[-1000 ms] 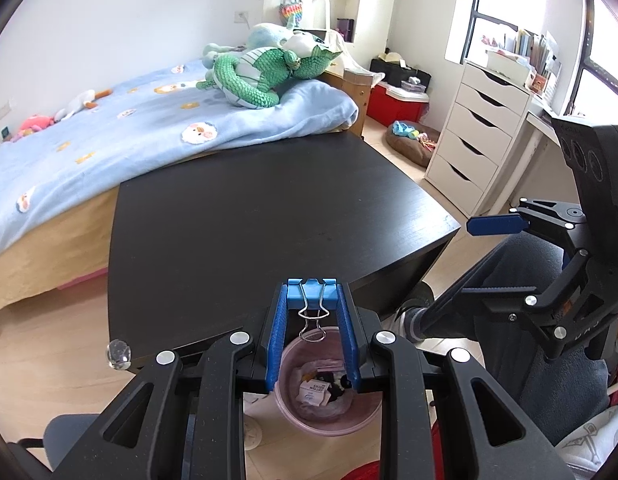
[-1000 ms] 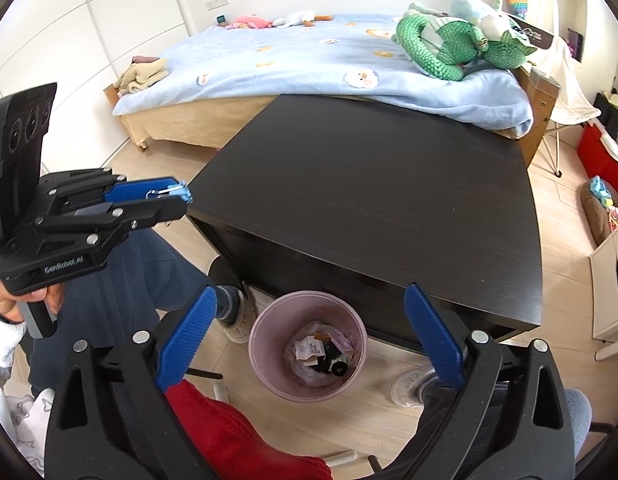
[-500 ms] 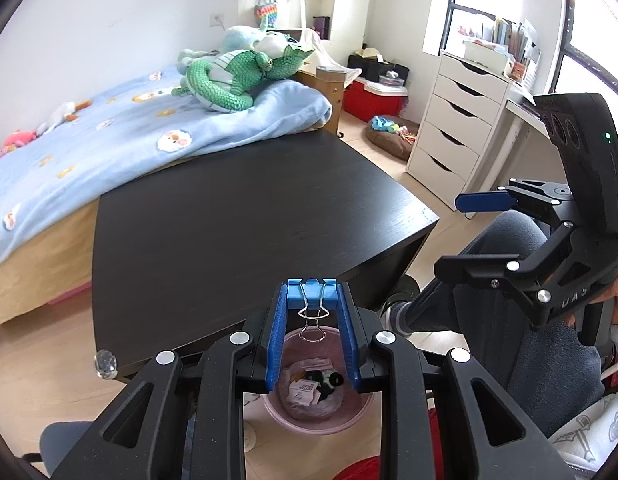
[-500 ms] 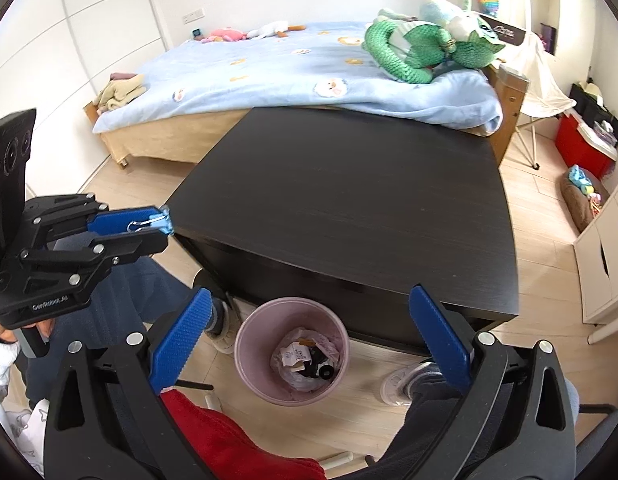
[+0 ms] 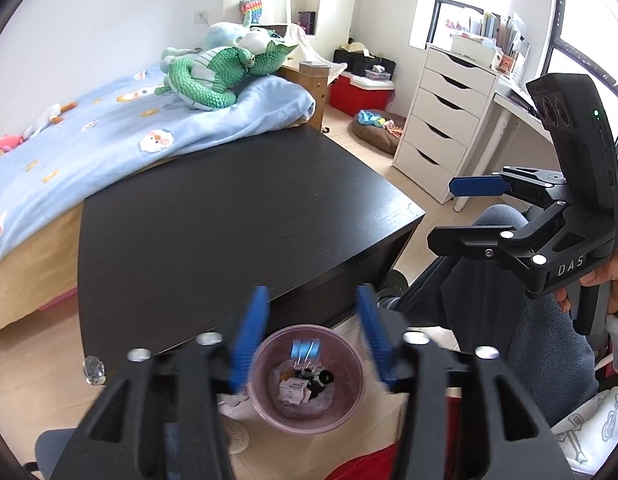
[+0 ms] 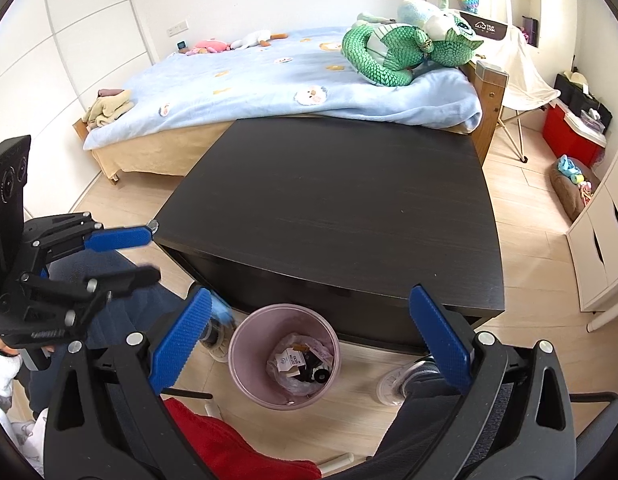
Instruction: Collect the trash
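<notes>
A pink trash bin (image 5: 305, 376) stands on the floor by the black table's near edge; it also shows in the right wrist view (image 6: 285, 360), holding paper and dark scraps. My left gripper (image 5: 313, 340) is open right above the bin, and a blue binder clip (image 5: 305, 349) is falling, blurred, between its jaws into the bin. In the right wrist view a blue blur (image 6: 222, 307) shows at the bin's left rim. My right gripper (image 6: 309, 340) is open and empty over the bin, and appears at the right of the left wrist view (image 5: 479, 188).
A black table (image 6: 341, 208) stands ahead, with a bed and a green plush dragon (image 6: 393, 52) behind it. White drawers (image 5: 449, 120) stand at the right. A person's legs and red cloth (image 6: 237, 448) lie below the grippers.
My left gripper has opened and let go of the blue binder clip, which drops toward the bin. Both grippers have drifted slightly; the right one stays open.
</notes>
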The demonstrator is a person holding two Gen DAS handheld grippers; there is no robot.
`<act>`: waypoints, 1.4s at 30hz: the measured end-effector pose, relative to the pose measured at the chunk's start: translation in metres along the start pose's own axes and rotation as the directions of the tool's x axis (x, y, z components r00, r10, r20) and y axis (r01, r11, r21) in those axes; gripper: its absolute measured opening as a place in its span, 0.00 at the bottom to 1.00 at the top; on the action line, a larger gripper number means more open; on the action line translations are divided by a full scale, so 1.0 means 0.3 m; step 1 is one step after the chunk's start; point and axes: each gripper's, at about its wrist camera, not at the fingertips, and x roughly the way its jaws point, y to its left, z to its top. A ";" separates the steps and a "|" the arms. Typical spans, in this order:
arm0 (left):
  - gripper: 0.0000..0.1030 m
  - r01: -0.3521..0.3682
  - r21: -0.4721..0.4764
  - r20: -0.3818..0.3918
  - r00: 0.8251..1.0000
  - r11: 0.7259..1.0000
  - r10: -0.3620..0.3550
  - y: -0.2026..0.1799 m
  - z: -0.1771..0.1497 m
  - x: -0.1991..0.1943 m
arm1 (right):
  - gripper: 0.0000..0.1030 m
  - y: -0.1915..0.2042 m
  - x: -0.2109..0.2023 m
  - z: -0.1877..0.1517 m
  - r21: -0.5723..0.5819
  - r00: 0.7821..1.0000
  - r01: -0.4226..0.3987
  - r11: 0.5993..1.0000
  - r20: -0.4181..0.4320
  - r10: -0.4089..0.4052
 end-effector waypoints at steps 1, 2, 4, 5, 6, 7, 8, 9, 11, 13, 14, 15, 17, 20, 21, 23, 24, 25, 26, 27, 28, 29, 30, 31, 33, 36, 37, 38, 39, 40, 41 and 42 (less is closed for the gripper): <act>0.74 -0.001 -0.003 0.004 1.000 1.000 0.001 0.000 -0.001 -0.001 | 0.95 0.001 0.001 0.000 0.002 1.000 0.000 1.000 0.000 0.000; 0.87 -0.004 -0.010 0.012 1.000 1.000 0.004 0.003 -0.002 -0.001 | 0.95 0.000 0.001 0.001 0.004 1.000 0.000 1.000 0.002 0.000; 0.87 -0.001 -0.032 0.020 1.000 0.999 0.002 0.016 -0.003 -0.002 | 0.95 -0.002 0.002 0.003 0.008 1.000 -0.003 1.000 0.003 0.003; 0.90 -0.004 -0.038 0.013 1.000 0.999 0.004 0.019 -0.003 0.001 | 0.95 -0.002 0.002 0.003 0.009 1.000 -0.006 1.000 0.003 0.006; 0.92 -0.013 -0.046 0.009 1.000 0.999 0.014 0.026 -0.004 0.005 | 0.96 0.000 0.005 0.003 0.009 1.000 -0.008 1.000 0.003 0.008; 0.92 -0.017 -0.050 0.010 1.000 0.999 0.017 0.028 -0.006 0.005 | 0.97 0.002 0.006 0.003 0.008 1.000 -0.008 1.000 0.002 0.008; 0.92 -0.019 -0.054 0.010 1.000 0.998 0.019 0.032 -0.006 0.007 | 0.97 0.004 0.007 0.003 0.007 1.000 -0.008 1.000 0.003 0.008; 0.93 -0.028 -0.063 0.012 1.000 0.998 0.029 0.037 -0.008 0.007 | 0.97 0.007 0.007 0.002 0.007 1.000 -0.006 1.000 0.005 0.006; 0.93 -0.040 -0.073 0.013 0.999 0.997 0.041 0.046 -0.009 0.009 | 0.97 0.007 0.011 0.003 0.012 1.000 0.008 1.000 0.006 -0.008; 0.93 -0.057 -0.084 0.010 0.998 0.995 0.058 0.056 -0.013 0.010 | 0.97 0.005 0.012 0.004 0.018 1.000 0.010 1.000 0.007 -0.010; 0.93 -0.062 -0.090 0.009 0.998 0.994 0.063 0.062 -0.013 0.010 | 0.97 0.006 0.011 0.005 0.019 1.000 0.009 1.000 0.009 -0.009; 0.93 -0.067 -0.097 0.011 0.998 0.993 0.068 0.070 -0.013 0.009 | 0.97 0.007 0.010 0.006 0.018 1.000 0.011 1.000 0.013 -0.011; 0.93 -0.069 -0.105 0.019 0.997 0.992 0.071 0.080 -0.015 0.003 | 0.97 0.010 0.006 0.012 0.017 1.000 0.015 1.000 0.018 -0.015; 0.93 -0.086 -0.117 0.023 0.996 0.989 0.089 0.102 -0.003 -0.002 | 0.97 0.011 0.008 0.031 0.017 1.000 0.019 1.000 0.022 -0.019; 0.93 -0.091 -0.124 0.023 0.995 0.988 0.094 0.112 0.003 -0.003 | 0.97 0.010 0.011 0.038 0.016 1.000 0.019 1.000 0.022 -0.020; 0.93 -0.095 -0.138 0.033 0.994 0.986 0.100 0.133 0.016 -0.008 | 0.97 0.010 0.014 0.060 0.012 0.999 0.019 1.000 0.032 -0.019; 0.93 -0.098 -0.139 0.044 0.994 0.985 0.105 0.143 0.023 -0.011 | 0.97 0.008 0.017 0.073 0.010 0.999 0.020 1.000 0.037 -0.020; 0.93 -0.102 -0.139 0.052 0.993 0.985 0.110 0.150 0.027 -0.015 | 0.97 0.007 0.020 0.086 0.009 0.999 0.024 1.000 0.042 -0.024; 0.93 -0.109 -0.137 0.062 0.991 0.985 0.119 0.159 0.037 -0.018 | 0.97 0.004 0.024 0.101 0.008 0.998 0.029 1.000 0.048 -0.029; 0.93 -0.120 -0.133 0.071 0.989 0.984 0.130 0.168 0.048 -0.020 | 0.97 0.003 0.029 0.112 0.007 0.998 0.034 0.999 0.051 -0.035; 0.93 -0.129 -0.130 0.077 0.987 0.983 0.140 0.174 0.058 -0.020 | 0.97 0.002 0.034 0.126 0.003 0.998 0.041 0.999 0.054 -0.041; 0.93 -0.138 -0.130 0.082 0.985 0.982 0.150 0.185 0.072 -0.019 | 0.97 0.002 0.039 0.144 -0.002 0.997 0.045 0.999 0.061 -0.045; 0.93 -0.144 -0.133 0.085 0.984 0.981 0.156 0.193 0.081 -0.017 | 0.97 -0.001 0.044 0.159 -0.006 0.997 0.048 0.999 0.067 -0.048; 0.94 -0.146 -0.142 0.088 0.983 0.979 0.159 0.208 0.093 -0.013 | 0.97 -0.002 0.051 0.176 -0.008 0.996 0.050 0.999 0.072 -0.050; 0.94 -0.126 -0.163 0.096 0.985 0.979 0.142 0.235 0.113 -0.004 | 0.97 -0.008 0.063 0.208 -0.010 0.995 0.052 0.999 0.083 -0.051; 0.94 -0.122 -0.182 0.095 0.985 0.976 0.141 0.256 0.132 0.012 | 0.97 -0.011 0.082 0.245 -0.015 0.994 0.054 0.998 0.095 -0.052; 0.94 -0.130 -0.184 0.087 0.985 0.974 0.148 0.262 0.138 0.019 | 0.97 -0.012 0.089 0.254 -0.017 0.994 0.056 0.998 0.095 -0.054; 0.94 -0.137 -0.184 0.080 0.985 0.973 0.154 0.266 0.142 0.026 | 0.97 -0.010 0.097 0.260 -0.019 0.994 0.059 0.998 0.093 -0.057; 0.94 -0.143 -0.184 0.078 0.984 0.972 0.160 0.266 0.144 0.028 | 0.97 -0.008 0.101 0.264 -0.021 0.994 0.059 0.998 0.092 -0.057; 0.94 -0.146 -0.181 0.073 0.984 0.972 0.162 0.266 0.146 0.033 | 0.97 -0.006 0.105 0.266 -0.024 0.994 0.059 0.998 0.091 -0.056; 0.94 -0.144 -0.181 0.069 0.985 0.973 0.158 0.268 0.145 0.036 | 0.97 -0.005 0.112 0.268 -0.027 0.995 0.059 0.998 0.088 -0.056; 0.94 -0.133 -0.185 0.067 0.987 0.974 0.148 0.272 0.146 0.039 | 0.97 -0.003 0.115 0.267 -0.030 0.995 0.058 0.998 0.086 -0.056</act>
